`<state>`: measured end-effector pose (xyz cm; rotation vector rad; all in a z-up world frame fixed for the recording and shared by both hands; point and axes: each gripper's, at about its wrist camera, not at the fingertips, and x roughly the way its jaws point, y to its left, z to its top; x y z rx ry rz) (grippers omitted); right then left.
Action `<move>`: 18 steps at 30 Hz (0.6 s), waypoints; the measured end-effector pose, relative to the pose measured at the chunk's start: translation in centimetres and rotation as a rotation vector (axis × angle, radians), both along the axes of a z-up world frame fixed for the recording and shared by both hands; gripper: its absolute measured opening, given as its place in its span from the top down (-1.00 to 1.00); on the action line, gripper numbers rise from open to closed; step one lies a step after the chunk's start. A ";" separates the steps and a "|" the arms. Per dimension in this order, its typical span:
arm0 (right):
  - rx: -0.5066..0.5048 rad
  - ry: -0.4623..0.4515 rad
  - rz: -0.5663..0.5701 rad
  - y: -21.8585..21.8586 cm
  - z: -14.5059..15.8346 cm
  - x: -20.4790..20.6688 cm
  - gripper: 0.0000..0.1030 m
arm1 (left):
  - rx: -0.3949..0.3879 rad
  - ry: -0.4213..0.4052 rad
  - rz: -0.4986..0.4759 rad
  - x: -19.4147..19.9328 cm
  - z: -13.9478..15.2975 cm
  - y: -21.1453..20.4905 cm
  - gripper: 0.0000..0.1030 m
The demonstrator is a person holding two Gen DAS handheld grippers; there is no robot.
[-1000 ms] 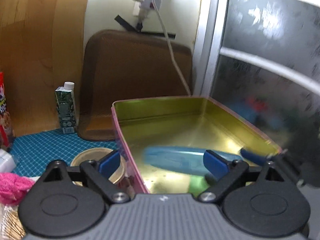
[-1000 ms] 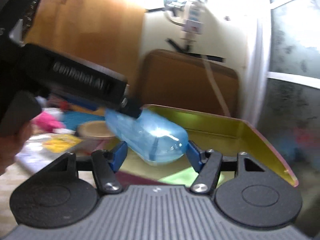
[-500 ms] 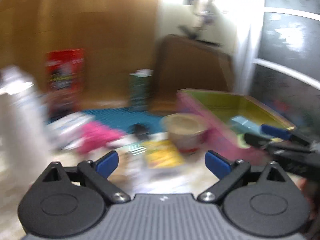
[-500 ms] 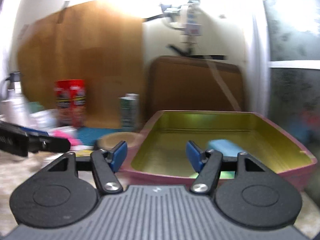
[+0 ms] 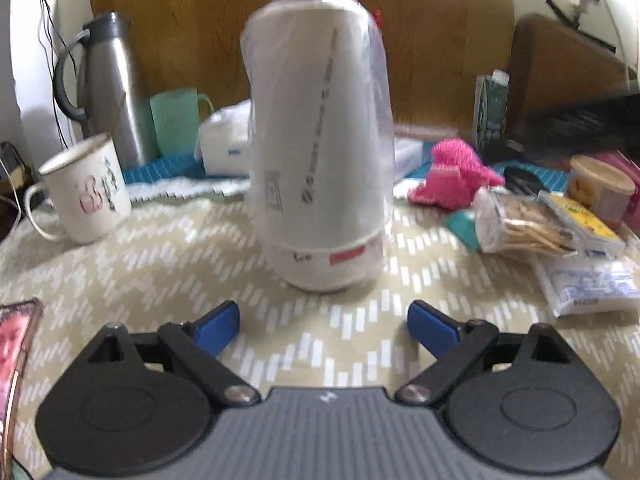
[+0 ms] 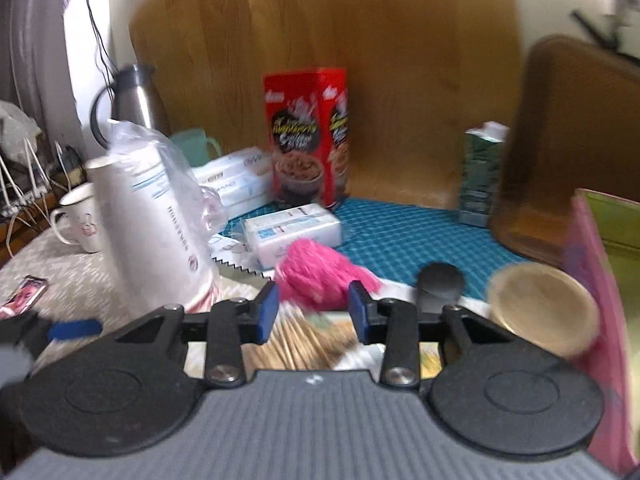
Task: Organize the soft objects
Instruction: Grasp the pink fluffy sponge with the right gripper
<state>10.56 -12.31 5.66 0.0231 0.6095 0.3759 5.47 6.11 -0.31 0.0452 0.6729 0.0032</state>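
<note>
A fluffy pink cloth (image 6: 316, 276) lies on the table edge of the teal mat. It shows just past the fingertips of my right gripper (image 6: 313, 312), whose jaws are closing; the pads do not press on it. The same pink cloth (image 5: 452, 176) sits far right of my left gripper (image 5: 324, 328). That gripper stands wide open with nothing between its fingers, low over the patterned cloth. It faces a tall white stack of cups in a plastic bag (image 5: 316, 152). The pink tin (image 6: 600, 240) with a gold inside is at the right edge.
Around the bagged cups (image 6: 152, 224) stand a mug (image 5: 84, 192), a steel flask (image 5: 108, 88), a green cup (image 5: 176, 120) and tissue packs (image 6: 292, 228). A red cereal box (image 6: 308, 136), green carton (image 6: 480, 176), paper bowl (image 6: 544, 308), stick bag (image 5: 520, 224) and leaning brown tray (image 6: 580, 140) crowd the right.
Both grippers have swung left, away from the tin, where the blue soft thing stayed behind. The right jaws have narrowed. The left gripper now faces the bagged cups.
</note>
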 end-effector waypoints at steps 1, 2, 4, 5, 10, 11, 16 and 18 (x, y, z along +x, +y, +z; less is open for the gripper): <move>-0.022 0.015 -0.006 0.8 -0.2 1.1 0.04 | -0.007 0.004 0.001 0.2 0.0 0.0 -0.84; -0.049 0.026 -0.015 1.5 -0.4 2.0 -0.04 | -0.010 0.006 0.007 0.1 0.0 0.2 -0.86; -0.100 0.064 -0.025 2.5 -1.1 4.1 -0.05 | -0.010 0.008 0.016 0.2 -0.1 0.2 -0.89; -0.103 0.094 -0.020 2.7 -1.5 5.0 -0.13 | -0.006 0.008 0.018 0.0 0.0 0.1 -0.89; -0.034 0.143 -0.026 2.5 -1.8 6.0 0.17 | -0.004 0.013 0.026 0.3 -0.2 0.1 -0.94; -0.029 0.127 -0.038 2.4 -1.5 5.6 0.26 | -0.008 0.016 0.029 0.3 -0.2 0.2 -0.96; 0.068 -0.063 -0.079 0.5 1.8 2.1 0.57 | -0.009 0.018 0.033 0.3 -0.1 0.3 -0.98; 0.113 -0.123 -0.065 -0.5 3.1 -0.3 0.57 | -0.008 0.019 0.033 0.3 -0.1 0.3 -0.99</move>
